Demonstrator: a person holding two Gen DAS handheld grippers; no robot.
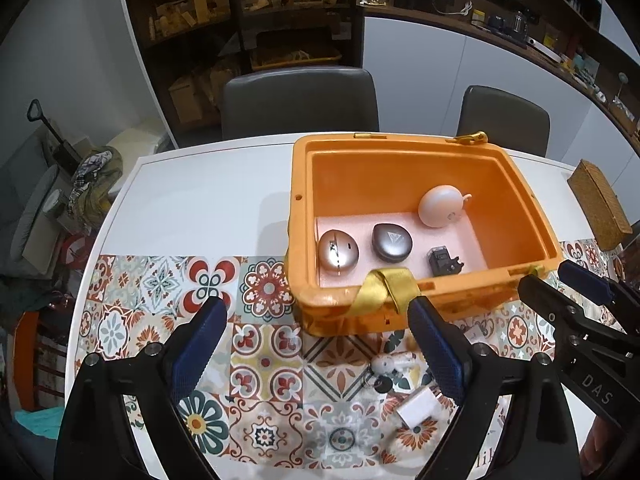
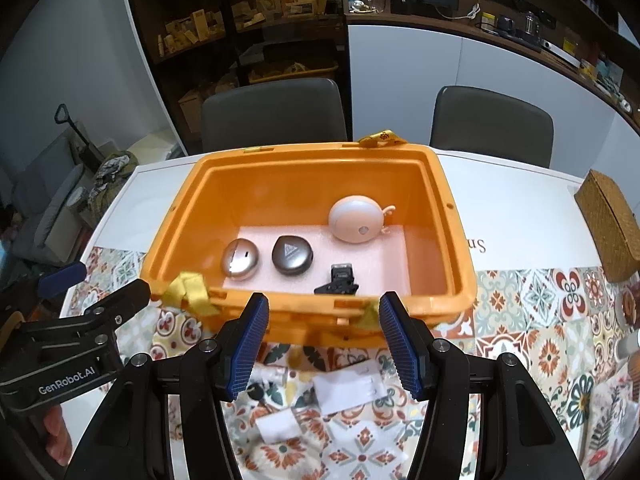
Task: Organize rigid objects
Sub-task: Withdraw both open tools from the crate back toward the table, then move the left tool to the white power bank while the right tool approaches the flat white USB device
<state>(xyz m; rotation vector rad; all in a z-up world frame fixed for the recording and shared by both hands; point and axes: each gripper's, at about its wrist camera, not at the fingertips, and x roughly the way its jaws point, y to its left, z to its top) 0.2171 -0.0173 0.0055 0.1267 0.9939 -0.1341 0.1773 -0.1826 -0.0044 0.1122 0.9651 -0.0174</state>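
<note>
We hold both claws above the patterned cloth [image 1: 120,320], short of the orange box [image 1: 520,208]. The left claw [image 1: 316,340] gapes wide, empty; the right claw [image 2: 324,344] stands half open, empty too. The loose white pieces [image 2: 352,390] lie just below and between the right fingers, so that hand is nearer. The box's near wall stands just beyond them. Inside sit two grey cases [image 2: 240,258], a pink round gadget [image 2: 356,220] and a black part [image 2: 338,280].
</note>
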